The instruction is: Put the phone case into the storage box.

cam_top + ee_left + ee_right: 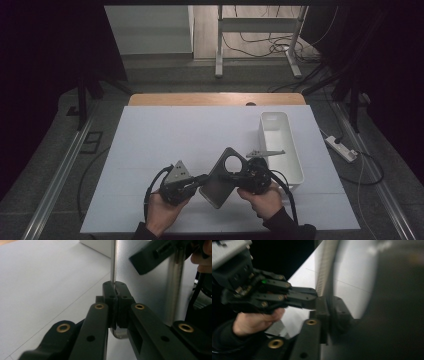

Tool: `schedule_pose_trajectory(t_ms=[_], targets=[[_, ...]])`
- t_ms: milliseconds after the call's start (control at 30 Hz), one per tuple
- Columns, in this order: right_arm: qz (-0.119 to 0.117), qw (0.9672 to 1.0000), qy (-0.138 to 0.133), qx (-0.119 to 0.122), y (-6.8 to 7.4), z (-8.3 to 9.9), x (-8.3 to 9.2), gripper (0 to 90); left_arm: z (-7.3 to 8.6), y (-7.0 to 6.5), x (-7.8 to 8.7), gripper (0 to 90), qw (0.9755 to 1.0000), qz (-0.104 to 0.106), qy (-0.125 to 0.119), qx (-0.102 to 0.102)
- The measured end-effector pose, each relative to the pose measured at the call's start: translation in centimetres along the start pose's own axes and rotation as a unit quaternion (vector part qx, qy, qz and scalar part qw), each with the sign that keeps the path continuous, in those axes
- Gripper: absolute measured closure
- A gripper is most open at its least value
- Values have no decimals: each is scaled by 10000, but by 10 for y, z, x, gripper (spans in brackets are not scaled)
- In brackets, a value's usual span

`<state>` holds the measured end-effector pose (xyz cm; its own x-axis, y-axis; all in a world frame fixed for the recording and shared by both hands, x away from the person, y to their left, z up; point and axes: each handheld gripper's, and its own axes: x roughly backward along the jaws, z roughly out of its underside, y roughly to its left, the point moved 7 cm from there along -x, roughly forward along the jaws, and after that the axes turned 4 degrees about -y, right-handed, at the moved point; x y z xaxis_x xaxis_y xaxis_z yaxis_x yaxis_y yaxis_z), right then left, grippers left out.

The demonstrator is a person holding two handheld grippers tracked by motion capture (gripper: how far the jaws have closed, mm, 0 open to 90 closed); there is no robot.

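A grey metal plate [218, 186] with a round hole near its top is held up off the white table top [165, 135], tilted, between both hands. My left gripper [204, 178] is shut on the plate's left edge; in the left gripper view the pads [110, 293] pinch the thin plate [150, 287] edge-on. My right gripper [226, 176] is shut on the plate from the right, just below the hole. In the right gripper view the jaws [331, 307] clamp the plate [324, 270], with the left gripper [315, 300] reaching in from the left.
A long white bin [280, 145] stands on the table to the right, close behind the right hand; its corner [97, 245] shows in the left gripper view. A power strip [341, 148] lies on the floor at right. Table legs and cables are beyond the far edge.
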<state>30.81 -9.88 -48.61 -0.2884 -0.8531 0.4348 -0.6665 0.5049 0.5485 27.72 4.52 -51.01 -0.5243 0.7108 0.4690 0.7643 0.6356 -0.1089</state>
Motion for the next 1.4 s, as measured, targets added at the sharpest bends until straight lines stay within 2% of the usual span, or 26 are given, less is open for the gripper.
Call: schedule_pose_trajectory(t_ms=[67, 167, 267, 300, 367, 433, 533, 633, 667, 767, 833, 900, 1067, 1133, 1300, 1400], targets=[[-29, 10000, -15, -92, 0, 0, 1, 867, 0, 0, 0, 870, 10000, 5, 16, -22], [-32, 10000, -35, -71, 1, 0, 1, 867, -1, 1, 0, 849, 10000, 65, -48, 28], [-39, 10000, -32, -42, 2, 1, 1, 867, -3, 3, 3, 739, 9999, 19, -137, 58], [-38, 10000, -12, 15, 2, 1, 1, 867, -4, 4, 5, 710, 9998, 67, -160, 105], [-15, 9999, -9, 141, 2, 2, 1, 866, -4, 5, 6, 579, 9997, 99, -181, 153], [5, 9997, 14, 256, 2, 2, 2, 867, -4, 6, 8, 500, 9989, 311, -249, 254], [40, 9991, 9, 424, 2, 2, 4, 867, -2, 5, 8, 382, 9982, 513, -218, 241], [66, 9987, -7, 496, 1, 1, 5, 867, -1, 3, 7, 286, 9980, 578, -160, 197], [55, 9986, -4, 531, 1, 1, 6, 867, 1, 1, 5, 286, 9973, 696, -79, 205], [43, 9976, 30, 696, 2, 1, 8, 867, 4, -1, 3, 187, 9959, 857, -12, 281], [38, 9968, 86, 796, 3, 1, 9, 866, 5, -3, 2, 154, 9940, 1024, -32, 376], [36, 9964, 100, 842, 3, 1, 10, 866, 5, -4, 2, 119, 9936, 1054, -34, 408], [-72, 9956, 165, 920, 6, 0, 12, 866, 6, -6, 1, 65, 9899, 1309, -33, 546], [-141, 9954, 190, 929, 7, 0, 14, 866, 8, -8, 1, 39, 9889, 1404, -2, 492], [-266, 9942, 252, 1013, 10, 0, 15, 866, 9, -11, 0, 0, 9892, 1417, -60, 358], [-318, 9934, 263, 1066, 12, 0, 15, 867, 10, -11, -2, 0, 9885, 1486, -76, 278]])
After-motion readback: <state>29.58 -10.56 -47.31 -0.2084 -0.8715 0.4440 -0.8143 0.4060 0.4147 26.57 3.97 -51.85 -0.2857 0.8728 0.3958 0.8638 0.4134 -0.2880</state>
